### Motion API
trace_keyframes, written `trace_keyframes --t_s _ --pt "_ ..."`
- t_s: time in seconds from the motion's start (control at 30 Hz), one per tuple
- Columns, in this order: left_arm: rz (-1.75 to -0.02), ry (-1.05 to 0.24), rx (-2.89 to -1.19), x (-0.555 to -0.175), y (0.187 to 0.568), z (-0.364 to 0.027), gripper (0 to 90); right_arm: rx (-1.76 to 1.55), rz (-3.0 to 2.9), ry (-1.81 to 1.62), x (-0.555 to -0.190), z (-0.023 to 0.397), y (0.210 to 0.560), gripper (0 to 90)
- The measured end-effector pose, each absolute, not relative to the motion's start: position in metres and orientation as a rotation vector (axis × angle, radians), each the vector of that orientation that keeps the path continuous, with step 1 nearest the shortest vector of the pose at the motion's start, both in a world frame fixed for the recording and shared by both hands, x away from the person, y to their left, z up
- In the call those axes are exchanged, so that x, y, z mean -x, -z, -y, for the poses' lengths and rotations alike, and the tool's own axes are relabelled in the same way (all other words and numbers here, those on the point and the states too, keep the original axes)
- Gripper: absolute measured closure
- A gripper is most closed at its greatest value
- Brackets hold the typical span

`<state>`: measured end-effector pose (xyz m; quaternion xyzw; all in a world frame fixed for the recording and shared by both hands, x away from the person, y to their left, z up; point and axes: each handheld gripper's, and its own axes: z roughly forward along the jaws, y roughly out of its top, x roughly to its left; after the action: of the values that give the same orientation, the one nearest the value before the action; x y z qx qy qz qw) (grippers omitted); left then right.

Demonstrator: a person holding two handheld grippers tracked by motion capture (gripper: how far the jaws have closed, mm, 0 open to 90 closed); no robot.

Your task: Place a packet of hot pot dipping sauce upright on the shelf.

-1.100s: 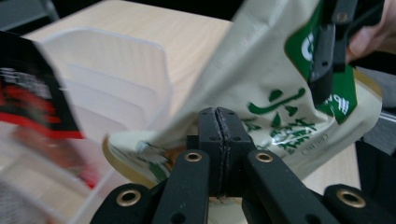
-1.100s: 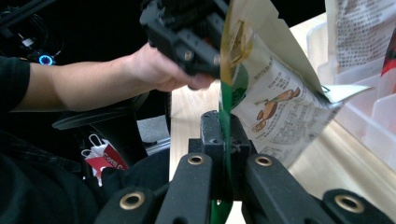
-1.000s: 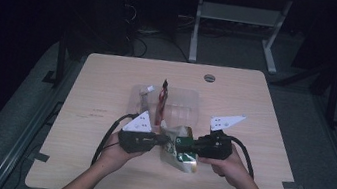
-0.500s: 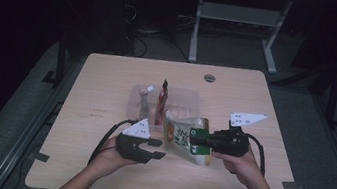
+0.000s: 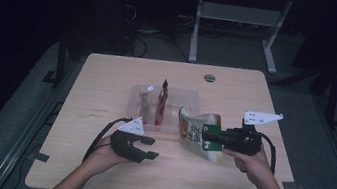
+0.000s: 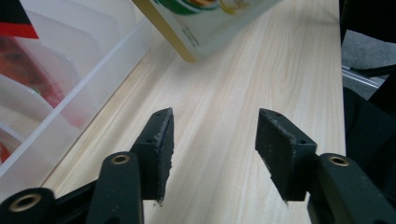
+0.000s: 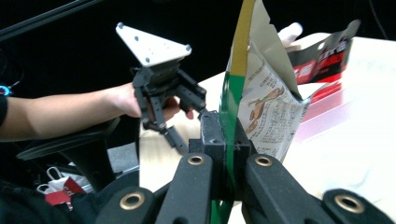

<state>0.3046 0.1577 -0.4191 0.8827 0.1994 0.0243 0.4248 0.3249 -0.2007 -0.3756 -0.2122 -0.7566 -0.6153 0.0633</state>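
Note:
A green, white and gold snack bag [image 5: 195, 130] hangs just above the wooden table [image 5: 108, 80], right of centre. My right gripper [image 5: 208, 137] is shut on its green edge; in the right gripper view the jaws pinch that edge [image 7: 226, 135] and the crumpled bag [image 7: 266, 112] rises above them. My left gripper [image 5: 148, 148] rests low at the table's front left of the bag. Its jaws have just been opening and stand open [image 6: 215, 140] with nothing between them. The bag's corner [image 6: 205, 18] is beyond them.
A clear plastic divided bin [image 5: 181, 99] stands at the table's middle, behind both grippers. It holds an upright red packet [image 5: 161, 104] and a white item [image 5: 147, 91]. The bin's wall [image 6: 70, 93] is close on the left gripper's left. Dark floor surrounds the table.
The left gripper let go of the bag and its jaws opened. The right gripper carried the bag to the right and slightly up, away from the left gripper.

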Motion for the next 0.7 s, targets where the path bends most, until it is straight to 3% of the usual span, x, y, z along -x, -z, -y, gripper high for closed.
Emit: trace_keyframes --t_s 0.2,0.7 --pt "-0.503 -0.071 -2.221 -0.306 0.422 -0.159 37.4 0.681 2.298 1.875 -0.339 0.200 0.372 90.0" --pt "-0.507 -0.071 -2.234 -0.307 0.423 -0.161 35.4 0.715 2.287 1.934 -0.370 0.189 0.357 90.0"
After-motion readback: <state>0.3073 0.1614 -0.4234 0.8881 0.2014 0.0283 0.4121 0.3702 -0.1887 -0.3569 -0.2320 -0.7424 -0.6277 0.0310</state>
